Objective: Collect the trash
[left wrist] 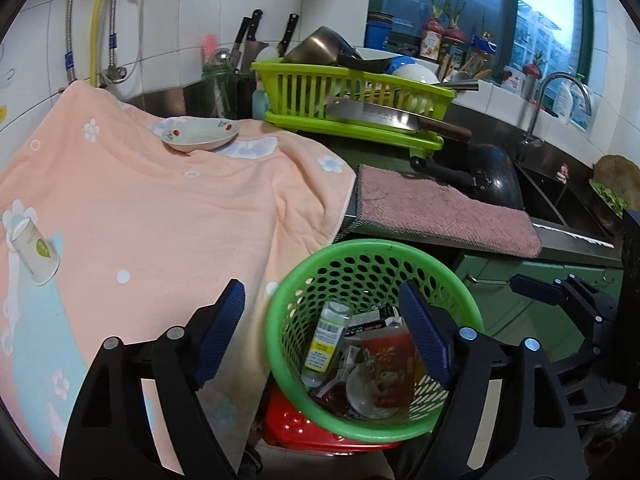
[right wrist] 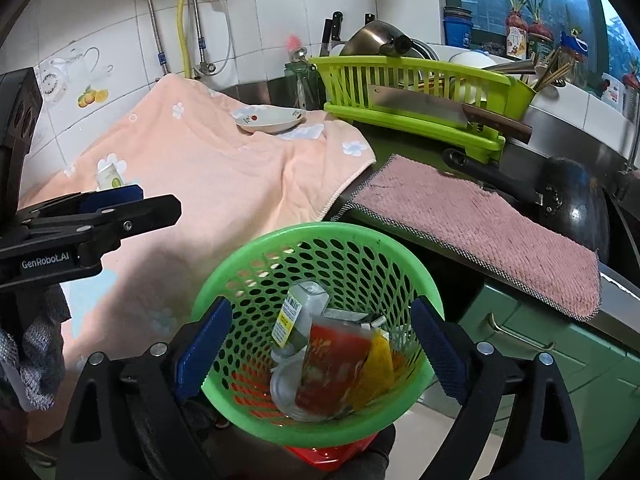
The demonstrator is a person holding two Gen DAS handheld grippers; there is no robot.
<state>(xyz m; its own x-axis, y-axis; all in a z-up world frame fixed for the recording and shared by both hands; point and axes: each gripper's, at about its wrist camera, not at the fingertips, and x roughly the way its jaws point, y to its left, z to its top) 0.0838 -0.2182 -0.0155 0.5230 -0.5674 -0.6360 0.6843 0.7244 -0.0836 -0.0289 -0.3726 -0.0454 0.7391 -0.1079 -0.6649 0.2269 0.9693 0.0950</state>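
Observation:
A green perforated trash basket (left wrist: 280, 312) (right wrist: 248, 276) stands on a red stool below the counter edge. It holds a clear bottle (left wrist: 326, 340) (right wrist: 296, 316), a red cup (left wrist: 390, 364) (right wrist: 332, 364), a yellow wrapper (right wrist: 378, 364) and other scraps. A white paper cup (left wrist: 34, 250) (right wrist: 109, 175) lies on its side on the peach towel (left wrist: 160, 208) (right wrist: 208, 184). My left gripper (left wrist: 322, 340) (right wrist: 116, 200) is open and empty, over the basket's left rim. My right gripper (right wrist: 320, 344) (left wrist: 536, 288) is open and empty above the basket.
A flowered dish (left wrist: 200, 134) (right wrist: 270, 120) sits on the towel's far end. A lime dish rack (left wrist: 352, 92) (right wrist: 416, 92) with a cleaver (left wrist: 384, 114) (right wrist: 424, 106) stands behind. A pink mat (left wrist: 444, 208) (right wrist: 480, 232), a black wok (left wrist: 492, 176) and the sink lie right.

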